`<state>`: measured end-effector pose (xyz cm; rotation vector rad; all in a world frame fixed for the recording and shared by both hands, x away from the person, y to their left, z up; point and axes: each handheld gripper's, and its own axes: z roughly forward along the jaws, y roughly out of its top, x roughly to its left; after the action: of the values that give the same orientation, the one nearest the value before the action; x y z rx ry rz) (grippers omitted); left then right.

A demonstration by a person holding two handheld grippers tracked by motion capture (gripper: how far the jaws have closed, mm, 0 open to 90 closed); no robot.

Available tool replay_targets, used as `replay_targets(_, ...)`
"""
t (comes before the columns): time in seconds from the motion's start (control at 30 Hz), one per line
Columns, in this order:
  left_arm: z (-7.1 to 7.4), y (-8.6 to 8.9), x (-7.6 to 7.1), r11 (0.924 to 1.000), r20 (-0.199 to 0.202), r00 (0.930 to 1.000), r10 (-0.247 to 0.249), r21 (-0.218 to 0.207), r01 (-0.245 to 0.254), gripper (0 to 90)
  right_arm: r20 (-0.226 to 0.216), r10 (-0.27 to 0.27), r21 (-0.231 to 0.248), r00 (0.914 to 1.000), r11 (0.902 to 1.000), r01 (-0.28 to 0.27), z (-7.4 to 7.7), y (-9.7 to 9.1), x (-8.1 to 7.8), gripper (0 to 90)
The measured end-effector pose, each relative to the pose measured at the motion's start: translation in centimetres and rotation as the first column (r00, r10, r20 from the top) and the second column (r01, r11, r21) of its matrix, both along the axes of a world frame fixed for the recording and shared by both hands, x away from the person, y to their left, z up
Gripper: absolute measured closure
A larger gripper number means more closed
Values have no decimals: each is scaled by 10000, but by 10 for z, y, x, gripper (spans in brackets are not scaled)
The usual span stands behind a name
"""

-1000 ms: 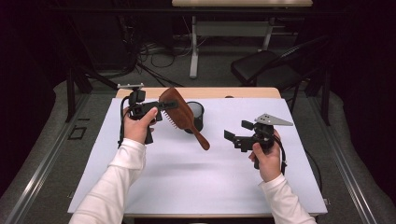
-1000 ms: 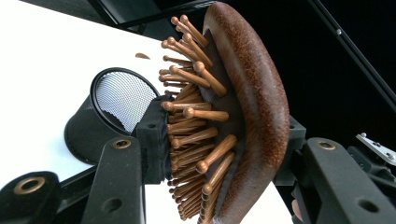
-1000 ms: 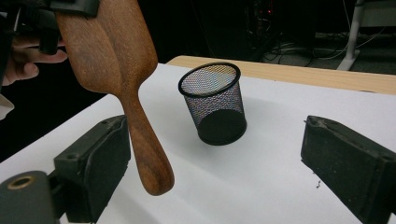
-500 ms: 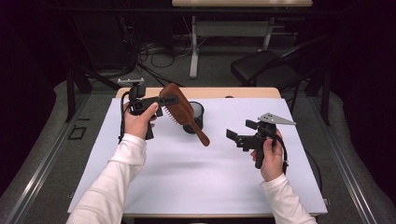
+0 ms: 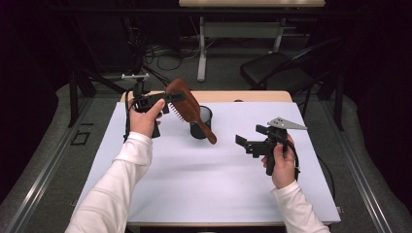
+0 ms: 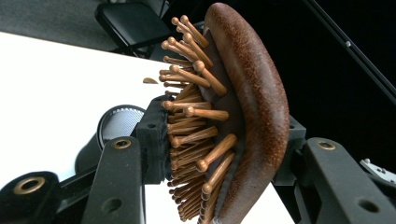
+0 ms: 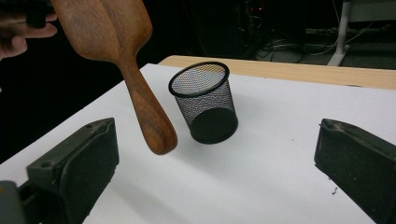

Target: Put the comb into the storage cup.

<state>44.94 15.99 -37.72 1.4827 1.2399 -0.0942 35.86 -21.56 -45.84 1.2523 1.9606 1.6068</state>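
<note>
Right gripper view: mesh cup (image 7: pixel 204 101) interior; left tongs (image 5: pixel 167 99) clamping hairbrush (image 5: pixel 187 107), right tongs (image 5: pixel 245 143) agape.

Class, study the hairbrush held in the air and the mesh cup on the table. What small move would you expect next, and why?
Probably the left gripper tips the hairbrush upright and centres its handle over the mesh cup. The handle slants down beside the cup's open mouth, above the table, while the right gripper waits open.
</note>
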Motion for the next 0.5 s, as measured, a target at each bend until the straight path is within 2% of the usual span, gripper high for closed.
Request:
replay_targets(0.17, 6, -1, 3, 9999, 122, 9999, 64, -84, -63, 512, -35, -53, 98, 10000, 9999, 53, 0, -2, 0, 0)
replay_targets(0.5, 18, 0, 9, 9994, 301, 9990, 334, 55, -336, 512, -110, -151, 245, 9998, 9996, 154, 0, -5, 3, 0)
